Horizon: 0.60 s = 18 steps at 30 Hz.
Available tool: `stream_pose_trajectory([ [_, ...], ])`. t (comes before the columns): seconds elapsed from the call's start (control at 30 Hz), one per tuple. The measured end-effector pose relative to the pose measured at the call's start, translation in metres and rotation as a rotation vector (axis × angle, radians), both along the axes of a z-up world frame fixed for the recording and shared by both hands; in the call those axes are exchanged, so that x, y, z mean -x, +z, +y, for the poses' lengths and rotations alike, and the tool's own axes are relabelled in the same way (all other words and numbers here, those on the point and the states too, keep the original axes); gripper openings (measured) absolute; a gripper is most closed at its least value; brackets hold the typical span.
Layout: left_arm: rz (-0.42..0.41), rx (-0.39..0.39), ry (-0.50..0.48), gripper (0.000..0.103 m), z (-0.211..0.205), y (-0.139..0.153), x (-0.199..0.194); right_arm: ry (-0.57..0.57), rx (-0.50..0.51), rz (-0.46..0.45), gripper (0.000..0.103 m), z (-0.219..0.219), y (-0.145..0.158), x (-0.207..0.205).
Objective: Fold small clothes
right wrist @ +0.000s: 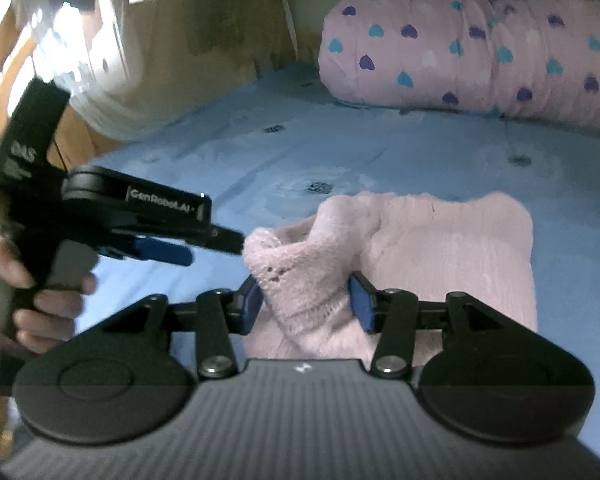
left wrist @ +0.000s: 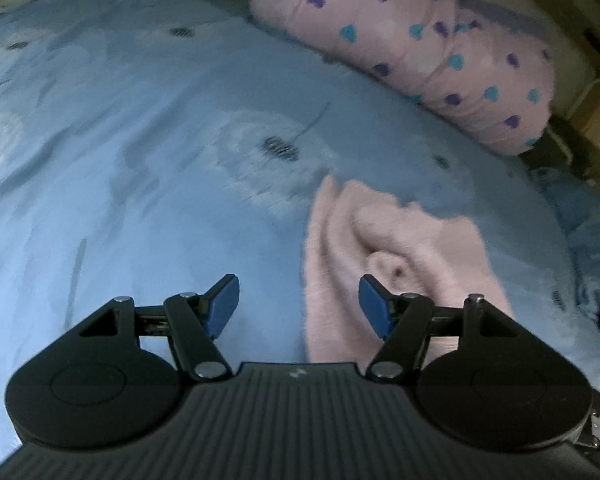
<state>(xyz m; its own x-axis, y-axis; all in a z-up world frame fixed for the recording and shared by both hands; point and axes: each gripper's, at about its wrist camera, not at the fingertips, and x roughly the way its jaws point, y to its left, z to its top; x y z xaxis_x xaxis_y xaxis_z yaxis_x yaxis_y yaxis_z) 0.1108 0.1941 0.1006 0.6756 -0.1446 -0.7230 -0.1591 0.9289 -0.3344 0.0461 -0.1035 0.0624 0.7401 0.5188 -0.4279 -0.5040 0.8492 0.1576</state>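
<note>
Listing, left wrist view: contents as follows
Left gripper [left wrist: 299, 306]: fingers spread wide apart, blue pads [left wrist: 222, 306] facing inward, nothing between them; hovers over the bedsheet
Pink knit garment [left wrist: 396, 248]: lies rumpled on the blue bedsheet [left wrist: 120, 160], ahead and to the right of the tool; its left edge runs into the gap between the fingers; the right pad overlaps it in the picture, contact cannot be told; a raised fold with a small dark hole sits just beyond that pad
Rolled blanket [left wrist: 412, 48]: pink with blue and purple hearts, at the far right end of the bed, well apart from the garment
Bedsheet pattern: pale flowers with dark centres, blurred

Listing, right wrist view: contents as follows
Right gripper [right wrist: 302, 304]: fingers part-way apart, a bunched, lifted portion of the pink knit garment [right wrist: 440, 248] between the blue pads [right wrist: 360, 304]; whether the pads press it or merely flank it cannot be told
Garment body: spread flat on the bedsheet [right wrist: 260, 152] beyond the fingers, far edge roughly straight
Left gripper [right wrist: 204, 240]: seen side-on at left, tip just beside the lifted cuff-like edge; jaw state unreadable from this angle; held by a hand [right wrist: 40, 300] at its grip
Rolled blanket [right wrist: 480, 52]: against the far end of the bed
Background at left: blurred pale cloth and wooden furniture, not identifiable
</note>
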Motion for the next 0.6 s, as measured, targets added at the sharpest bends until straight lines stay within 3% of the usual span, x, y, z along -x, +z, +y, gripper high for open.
stream_pose_trajectory([
  [0.23, -0.094, 0.011, -0.078, 0.071, -0.028, 0.019, 0.006, -0.089, -0.194, 0.019, 0.051, -0.061, 0.010, 0.015],
  [0.47, -0.028, 0.027, -0.150, 0.071, -0.056, -0.010, -0.006, -0.366, -0.146, 0.068, 0.055, -0.091, -0.009, -0.011],
  [0.53, -0.029, 0.037, -0.147, 0.066, -0.059, -0.020, -0.011, -0.409, -0.164, 0.103, 0.055, -0.097, -0.018, -0.020],
  [0.6, -0.014, 0.095, -0.170, 0.033, -0.059, -0.030, -0.016, -0.428, -0.214, 0.132, 0.055, -0.102, -0.025, -0.031],
])
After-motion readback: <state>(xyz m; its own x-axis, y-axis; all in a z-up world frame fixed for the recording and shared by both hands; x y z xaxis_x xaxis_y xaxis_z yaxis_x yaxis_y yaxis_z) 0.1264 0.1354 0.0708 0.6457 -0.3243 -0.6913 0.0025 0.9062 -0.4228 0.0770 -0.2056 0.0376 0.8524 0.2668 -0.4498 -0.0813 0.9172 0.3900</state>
